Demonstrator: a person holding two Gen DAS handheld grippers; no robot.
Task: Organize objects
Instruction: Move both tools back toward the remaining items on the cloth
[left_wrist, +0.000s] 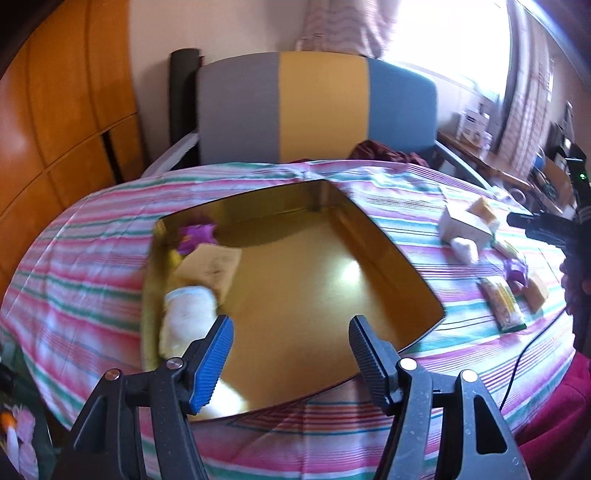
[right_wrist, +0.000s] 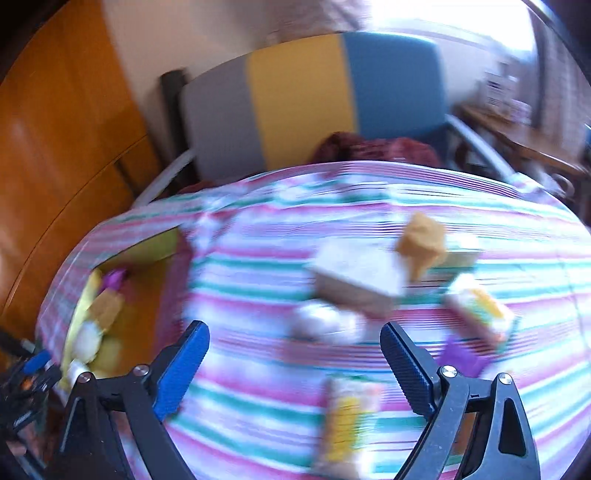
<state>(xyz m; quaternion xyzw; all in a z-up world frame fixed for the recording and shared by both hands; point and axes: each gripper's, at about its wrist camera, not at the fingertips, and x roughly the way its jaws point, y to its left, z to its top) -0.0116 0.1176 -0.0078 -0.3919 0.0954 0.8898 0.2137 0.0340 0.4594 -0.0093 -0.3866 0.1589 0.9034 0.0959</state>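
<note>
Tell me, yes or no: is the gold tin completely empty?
No. In the left wrist view the gold tin already holds a purple item, a tan block and a white bundle along one side.

Striped cloth (left_wrist: 110, 236) over table; chair (left_wrist: 317, 107) (grey, yellow, blue back) behind; wooden cabinet (left_wrist: 55, 110) left.

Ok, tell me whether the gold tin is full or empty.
Partly filled: the gold tin holds a few items along one side; most of its floor is bare.
</note>
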